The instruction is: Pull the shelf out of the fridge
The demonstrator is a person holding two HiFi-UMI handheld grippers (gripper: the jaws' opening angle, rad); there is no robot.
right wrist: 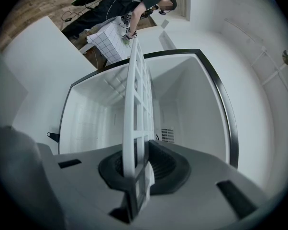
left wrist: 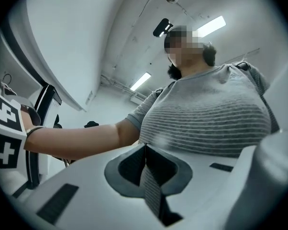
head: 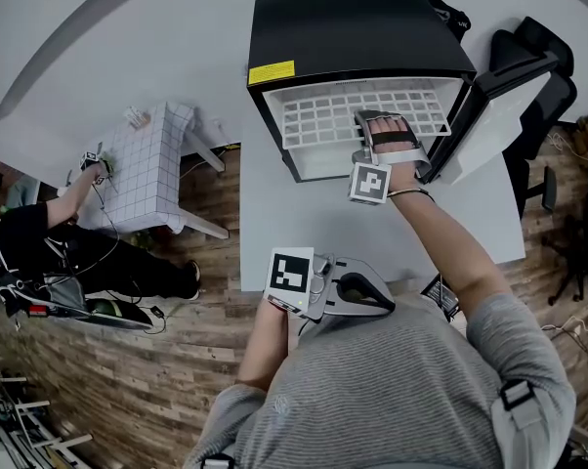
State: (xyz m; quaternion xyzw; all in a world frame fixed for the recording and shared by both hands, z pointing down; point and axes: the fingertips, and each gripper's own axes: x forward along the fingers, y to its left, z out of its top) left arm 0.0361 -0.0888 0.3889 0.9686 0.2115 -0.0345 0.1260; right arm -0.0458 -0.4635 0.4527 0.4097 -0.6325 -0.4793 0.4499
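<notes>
**Now: shelf partly out, pinched by the right gripper**

Seen from the head view, a black fridge (head: 357, 27) stands on a white table (head: 274, 213) with its door (head: 489, 125) swung open to the right. A white grid shelf (head: 323, 115) sticks out of the fridge's open front, part of it past the front edge. The right gripper (head: 384, 130) lies over the shelf's right front portion, the arm stretched out to it. The left gripper (head: 372, 299) hangs close to the person's body at the near table edge, well apart from the fridge. Off to the left, another person (head: 40, 242) reaches to a small table with a checked cloth (head: 147, 164).

The left gripper view adds what the head view cannot: its jaws are pressed together with nothing between them. They point at the person's grey striped shirt (left wrist: 206, 114), and the right forearm (left wrist: 77, 140) crosses the picture.

The right gripper view shows the shelf edge-on, running from between the jaws into the white inside of the fridge (right wrist: 182, 104). The fingers pinch the shelf's near edge from both sides.
</notes>
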